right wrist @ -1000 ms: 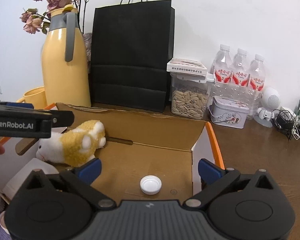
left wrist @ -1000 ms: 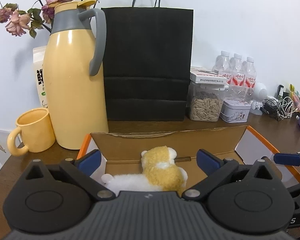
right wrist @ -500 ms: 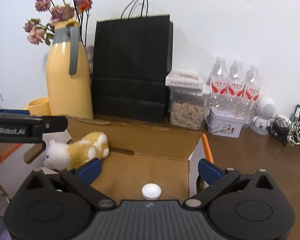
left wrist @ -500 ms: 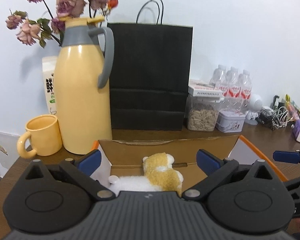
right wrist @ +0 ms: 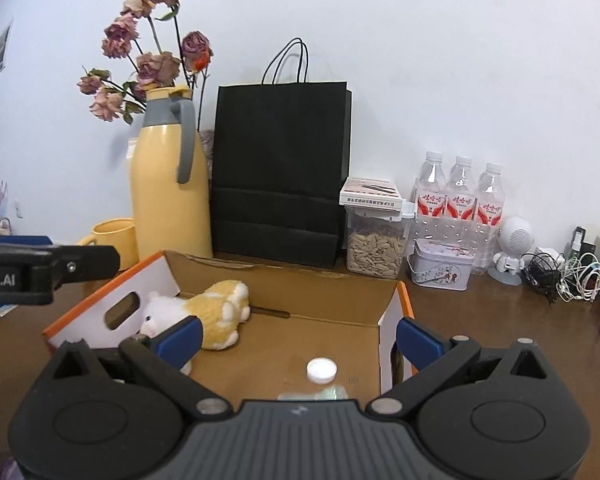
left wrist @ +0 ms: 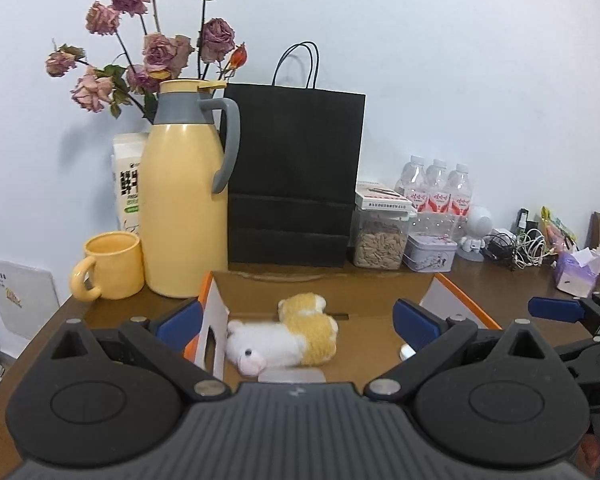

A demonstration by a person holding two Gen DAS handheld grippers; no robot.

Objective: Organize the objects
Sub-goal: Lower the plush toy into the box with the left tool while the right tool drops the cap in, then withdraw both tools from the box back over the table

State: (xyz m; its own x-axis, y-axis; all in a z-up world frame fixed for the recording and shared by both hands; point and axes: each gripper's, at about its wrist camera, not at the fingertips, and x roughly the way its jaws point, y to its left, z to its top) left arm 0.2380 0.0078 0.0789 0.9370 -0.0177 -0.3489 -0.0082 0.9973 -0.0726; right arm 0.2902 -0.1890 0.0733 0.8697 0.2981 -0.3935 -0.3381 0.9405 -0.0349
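My left gripper (left wrist: 296,320) and right gripper (right wrist: 296,332) look alike: ribbed dark grey housing, two black round-hubbed linkage arms with silver screws, blue finger pads (left wrist: 414,319). White "bot.AI" lettering marks the left one's side.

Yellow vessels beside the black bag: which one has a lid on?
The tall yellow thermos jug, closed with a grey collar and yellow lid. The short yellow mug to its left is open-topped.
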